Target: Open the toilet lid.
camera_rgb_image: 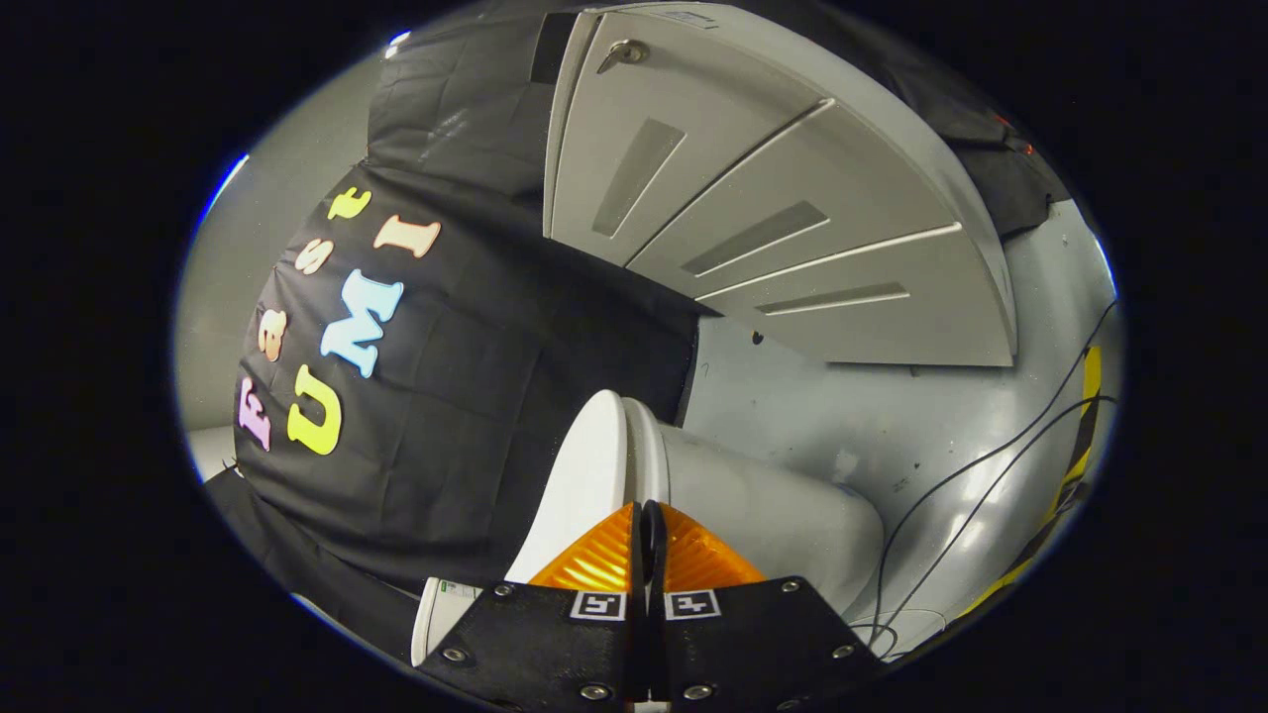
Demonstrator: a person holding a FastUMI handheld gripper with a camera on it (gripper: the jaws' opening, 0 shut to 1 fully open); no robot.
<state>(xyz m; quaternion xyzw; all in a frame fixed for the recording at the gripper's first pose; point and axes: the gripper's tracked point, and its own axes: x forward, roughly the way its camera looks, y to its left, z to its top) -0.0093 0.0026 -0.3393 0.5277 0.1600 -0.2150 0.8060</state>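
Grey floor, cabinet; gripper closed by toilet lid

No readable words or numbers. Two square black-and-white code markers sit low in the frame on the gripper, whose fingers are pressed together. A small sticker on the toilet, lower left, is too small to read.

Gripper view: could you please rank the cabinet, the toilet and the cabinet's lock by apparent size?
1. cabinet, largest
2. toilet; nearness inflates it
3. lock, smallest

The gripper looks shut at the toilet lid edge.
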